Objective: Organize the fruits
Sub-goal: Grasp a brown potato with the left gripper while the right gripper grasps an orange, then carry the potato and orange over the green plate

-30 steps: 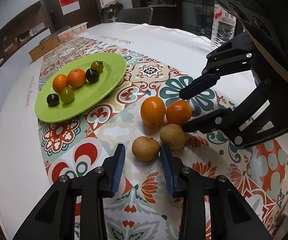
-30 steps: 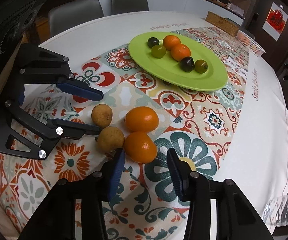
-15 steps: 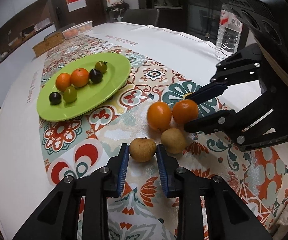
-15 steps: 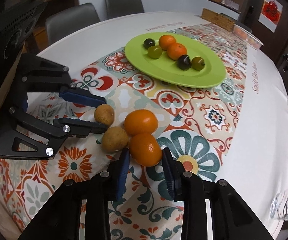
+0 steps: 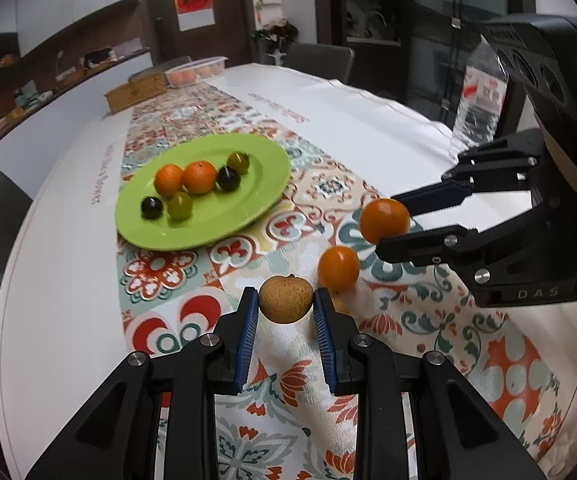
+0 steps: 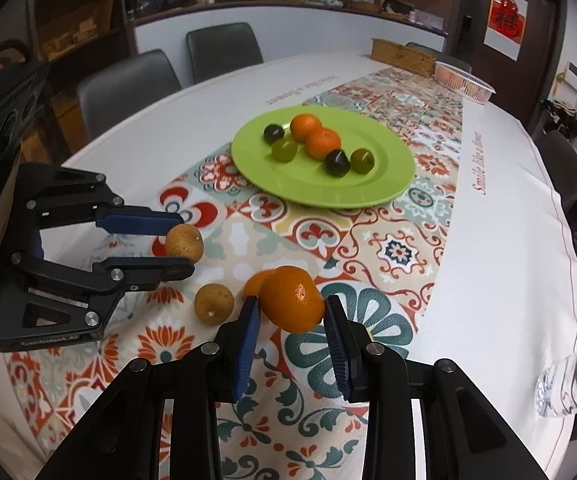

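Note:
My left gripper (image 5: 285,306) is shut on a brown round fruit (image 5: 286,298) and holds it above the patterned runner; it also shows in the right wrist view (image 6: 184,243). My right gripper (image 6: 291,312) is shut on an orange (image 6: 292,304), lifted off the cloth; that orange shows in the left wrist view (image 5: 384,220). A second orange (image 5: 338,269) and a second brown fruit (image 6: 214,304) lie on the runner between the grippers. The green plate (image 5: 248,208) behind them carries two oranges and several small dark and green fruits.
A clear water bottle (image 5: 478,104) stands at the right of the table. A wooden box (image 6: 402,55) and a plastic basket of fruit (image 6: 464,81) sit at the far end. Grey chairs (image 6: 128,88) ring the round table.
Both grippers closed on their fruits and lifted them off the cloth: the left with the brown fruit, the right with the orange. The other orange and brown fruit stayed on the runner.

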### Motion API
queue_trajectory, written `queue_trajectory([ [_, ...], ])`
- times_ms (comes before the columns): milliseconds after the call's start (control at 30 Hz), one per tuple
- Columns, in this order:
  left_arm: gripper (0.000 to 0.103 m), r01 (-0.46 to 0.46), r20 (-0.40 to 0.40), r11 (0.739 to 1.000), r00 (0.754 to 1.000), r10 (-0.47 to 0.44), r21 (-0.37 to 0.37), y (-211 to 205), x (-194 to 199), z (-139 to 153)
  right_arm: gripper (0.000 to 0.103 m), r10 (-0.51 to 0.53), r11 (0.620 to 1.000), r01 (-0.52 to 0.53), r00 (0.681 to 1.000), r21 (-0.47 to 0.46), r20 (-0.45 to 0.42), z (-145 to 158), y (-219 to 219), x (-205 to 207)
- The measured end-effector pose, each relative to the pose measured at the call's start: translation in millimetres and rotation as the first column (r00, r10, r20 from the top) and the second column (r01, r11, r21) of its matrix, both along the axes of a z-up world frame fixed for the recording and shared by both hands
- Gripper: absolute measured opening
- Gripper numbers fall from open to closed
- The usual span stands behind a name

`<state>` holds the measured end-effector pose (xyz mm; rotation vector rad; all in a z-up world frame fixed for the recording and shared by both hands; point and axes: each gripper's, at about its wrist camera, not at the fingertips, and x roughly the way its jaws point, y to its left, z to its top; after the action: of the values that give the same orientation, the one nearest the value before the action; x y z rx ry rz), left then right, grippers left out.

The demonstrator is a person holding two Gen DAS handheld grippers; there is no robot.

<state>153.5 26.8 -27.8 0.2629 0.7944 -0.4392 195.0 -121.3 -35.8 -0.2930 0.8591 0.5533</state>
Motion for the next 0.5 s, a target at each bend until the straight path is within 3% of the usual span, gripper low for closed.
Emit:
queue_trajectory([
  [500,0.028,-0.091,0.098,0.994,0.990,0.097,-0.063,7.6,7.5,42.8,0.034,-0.036,0.995,0.026,0.995,0.101,0.097,41.1,-0.7,4.5],
])
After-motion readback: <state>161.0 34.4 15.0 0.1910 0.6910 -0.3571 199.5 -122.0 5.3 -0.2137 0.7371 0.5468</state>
